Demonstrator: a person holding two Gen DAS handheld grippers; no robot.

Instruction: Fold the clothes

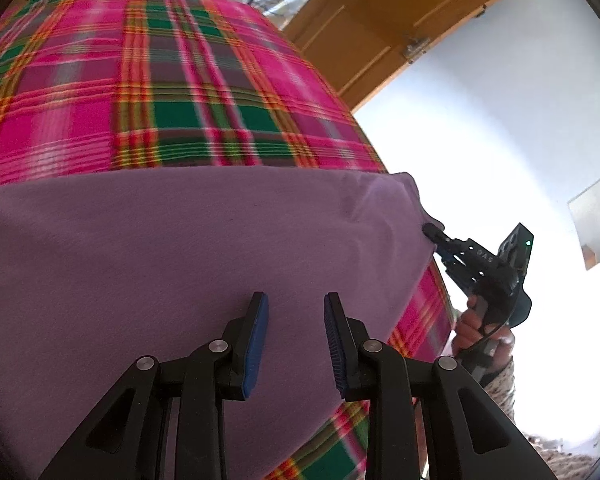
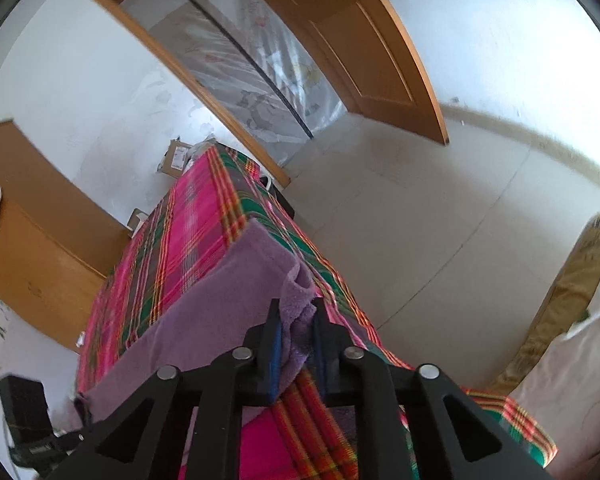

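the purple garment (image 1: 188, 248) lies spread over the plaid blanket (image 1: 148, 80) that covers the table, its far edge running straight across and one corner drawn out toward the table's side. the right gripper (image 2: 296, 332) has that corner: its fingers are nearly closed, with a thick bunch of purple cloth pinched between the blue pads (image 2: 275, 344). from the left wrist view you can see the same gripper at the cloth's edge, a hand (image 1: 474, 326) wrapped round its handle. the left gripper (image 1: 296, 340) hovers over the near part of the garment with its fingers standing apart and nothing between them; whether the tips touch the fabric i can't tell.

the cloth looks soft and fleecy, light, with no stiffness at all, so it will sag and drape from wherever it is held. a pinch on one corner only will let the rest trail and twist. i'd judge it wants a second hold on the matching corner or along the same edge, so the edge stays taut while it is carried over. the fuzzy blanket underneath may drag on it a little. the bunch in the right fingers looks like more than one layer, though i can't say how many folds the garment already has.
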